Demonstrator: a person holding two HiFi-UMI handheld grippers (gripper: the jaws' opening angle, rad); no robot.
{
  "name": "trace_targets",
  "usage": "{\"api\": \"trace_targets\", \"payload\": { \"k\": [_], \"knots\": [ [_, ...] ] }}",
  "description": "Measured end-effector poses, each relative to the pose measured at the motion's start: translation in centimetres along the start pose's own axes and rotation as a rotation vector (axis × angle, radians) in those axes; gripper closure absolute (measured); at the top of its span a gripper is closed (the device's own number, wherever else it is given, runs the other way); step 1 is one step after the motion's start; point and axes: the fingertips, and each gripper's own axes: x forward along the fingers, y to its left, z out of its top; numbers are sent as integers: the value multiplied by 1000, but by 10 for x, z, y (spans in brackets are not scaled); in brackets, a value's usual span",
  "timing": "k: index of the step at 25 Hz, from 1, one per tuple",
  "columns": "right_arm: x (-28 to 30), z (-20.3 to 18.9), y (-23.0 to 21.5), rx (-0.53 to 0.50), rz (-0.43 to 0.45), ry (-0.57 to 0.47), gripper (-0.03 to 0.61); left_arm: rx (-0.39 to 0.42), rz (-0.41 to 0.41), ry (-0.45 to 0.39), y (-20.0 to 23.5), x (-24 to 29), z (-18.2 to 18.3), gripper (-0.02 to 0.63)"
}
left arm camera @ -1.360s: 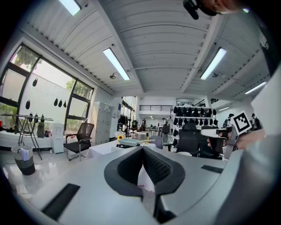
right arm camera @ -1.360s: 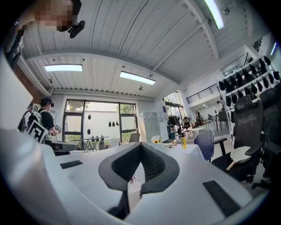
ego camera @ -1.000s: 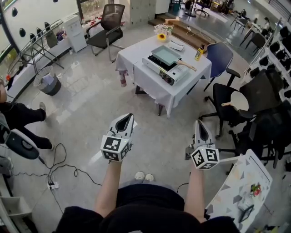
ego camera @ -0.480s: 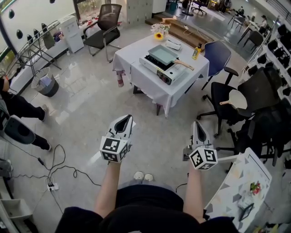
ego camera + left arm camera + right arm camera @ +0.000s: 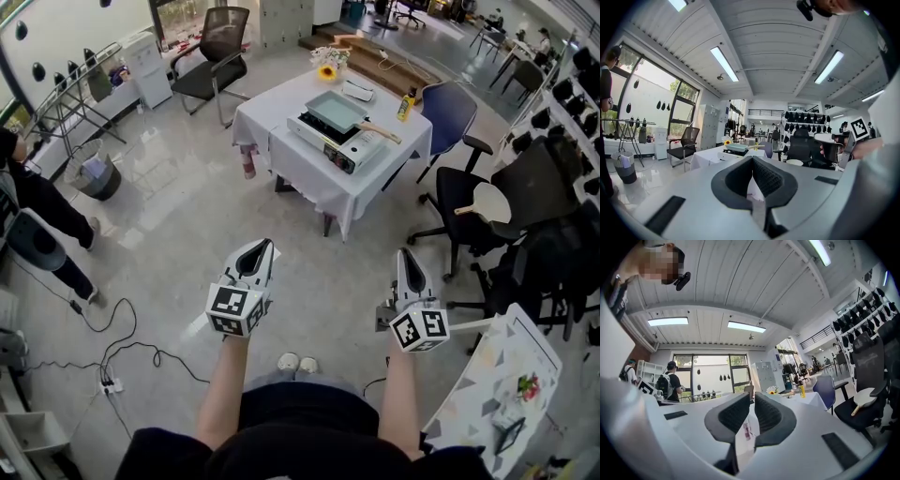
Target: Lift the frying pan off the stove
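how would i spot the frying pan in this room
Find the white-clothed table out on the open floor; a stove sits on it. The pan lies on the stove, the only square, pale green thing there, with a wooden handle.

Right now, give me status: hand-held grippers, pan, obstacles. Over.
Left hand-held gripper shut, empty; right hand-held gripper same. Pan on stove, on table well ahead. Nothing seen between; chair at right.

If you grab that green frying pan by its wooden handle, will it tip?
The frying pan looks rigid, so it probably won't bend. Its wooden handle sticks out one side, so the pan end may droop if gripped there. It sits flat on the stove, so it shouldn't roll.
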Motion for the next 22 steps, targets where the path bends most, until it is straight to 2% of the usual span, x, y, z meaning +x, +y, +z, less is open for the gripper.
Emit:
{"api": "trace_targets", "payload": {
  "k": [12,17,22],
  "knots": [
    [14,-6,18,18,42,-12,390,-17,-6,18,19,1,-10,594],
    [17,-11,19,-8,63,-36,348,-20,-19,17,29,4,-16,594],
    [20,-10,5,-5,37,-51,333,-19,-2,31,46,7,-23,594]
  ]
}}
